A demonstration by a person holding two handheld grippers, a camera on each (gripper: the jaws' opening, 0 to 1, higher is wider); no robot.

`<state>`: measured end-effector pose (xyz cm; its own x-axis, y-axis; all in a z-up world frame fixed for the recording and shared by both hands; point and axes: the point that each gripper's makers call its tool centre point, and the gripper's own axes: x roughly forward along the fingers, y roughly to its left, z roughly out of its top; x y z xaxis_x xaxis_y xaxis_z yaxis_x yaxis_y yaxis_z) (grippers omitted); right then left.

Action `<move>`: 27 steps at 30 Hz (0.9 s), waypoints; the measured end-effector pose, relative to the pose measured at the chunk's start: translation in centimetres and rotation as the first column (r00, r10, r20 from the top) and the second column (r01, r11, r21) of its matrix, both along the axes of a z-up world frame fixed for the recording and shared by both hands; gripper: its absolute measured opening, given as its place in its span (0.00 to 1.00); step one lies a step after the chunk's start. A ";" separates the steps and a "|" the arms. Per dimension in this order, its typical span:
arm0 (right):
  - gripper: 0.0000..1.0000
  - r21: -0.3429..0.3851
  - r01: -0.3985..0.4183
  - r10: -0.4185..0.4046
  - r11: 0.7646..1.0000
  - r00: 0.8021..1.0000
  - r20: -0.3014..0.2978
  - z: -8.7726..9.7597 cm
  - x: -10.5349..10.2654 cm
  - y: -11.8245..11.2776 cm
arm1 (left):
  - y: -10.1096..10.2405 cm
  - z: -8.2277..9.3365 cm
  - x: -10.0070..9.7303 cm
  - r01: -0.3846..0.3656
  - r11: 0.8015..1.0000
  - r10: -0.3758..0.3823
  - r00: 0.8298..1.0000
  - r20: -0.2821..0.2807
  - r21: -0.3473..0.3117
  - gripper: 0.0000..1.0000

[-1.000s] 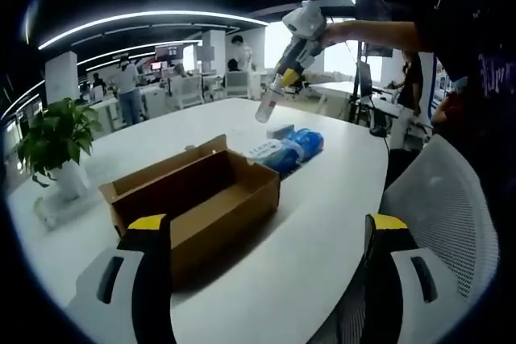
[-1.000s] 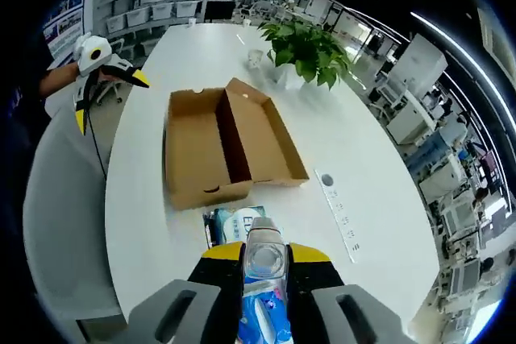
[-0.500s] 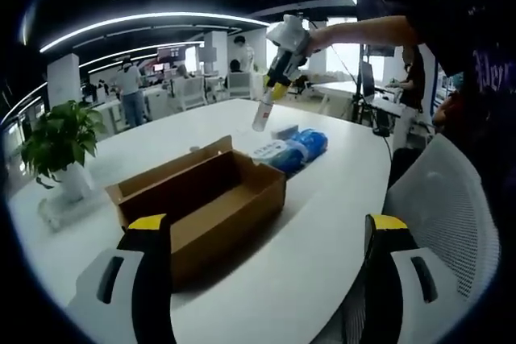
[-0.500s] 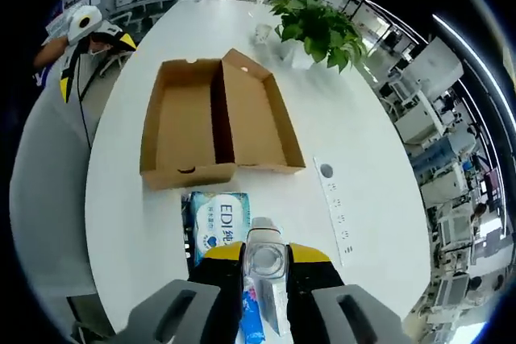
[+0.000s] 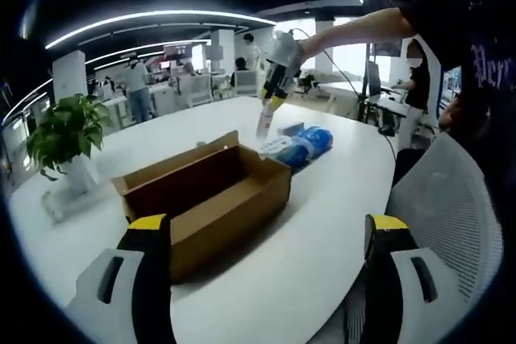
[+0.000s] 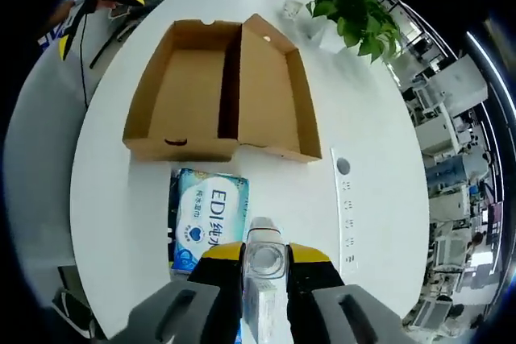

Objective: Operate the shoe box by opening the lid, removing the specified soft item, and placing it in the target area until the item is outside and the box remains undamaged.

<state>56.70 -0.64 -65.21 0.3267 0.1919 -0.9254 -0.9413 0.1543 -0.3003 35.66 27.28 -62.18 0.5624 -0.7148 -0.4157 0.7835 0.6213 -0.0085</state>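
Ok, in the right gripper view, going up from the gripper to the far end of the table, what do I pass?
Right gripper shut on a clear bottle → blue tissue pack → open cardboard box → potted plant.

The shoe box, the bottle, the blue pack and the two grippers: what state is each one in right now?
Shoe box: open, lid folded flat beside the tray, nothing visible inside.
Bottle: clamped in the right gripper, held above the table.
Blue tissue pack: lying flat on the table, outside the box.
Right gripper: shut on the bottle.
Left gripper: open, holding nothing.
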 end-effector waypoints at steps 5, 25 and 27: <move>0.15 -0.043 -0.014 0.013 0.999 1.000 -0.021 -1.6 0.5 0.0 | 0.4 -0.1 0.0 -0.017 1.000 0.017 1.000 -0.006 -0.009 0.99; 0.15 -0.083 -0.035 0.028 0.996 0.996 -0.086 -4.2 0.7 -0.2 | 1.5 -0.9 0.0 -0.070 0.997 0.070 0.997 -0.014 -0.011 0.99; 0.15 -0.079 -0.031 0.024 0.996 0.996 -0.089 -4.3 0.7 -0.2 | 1.5 -1.0 -0.1 -0.069 0.998 0.069 0.997 -0.017 -0.011 0.99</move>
<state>57.41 -0.81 -69.54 0.2391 0.1232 -0.9631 -0.9681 0.1070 -0.2267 35.55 28.76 -63.19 0.6038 -0.6794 -0.4169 0.7384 0.6737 -0.0285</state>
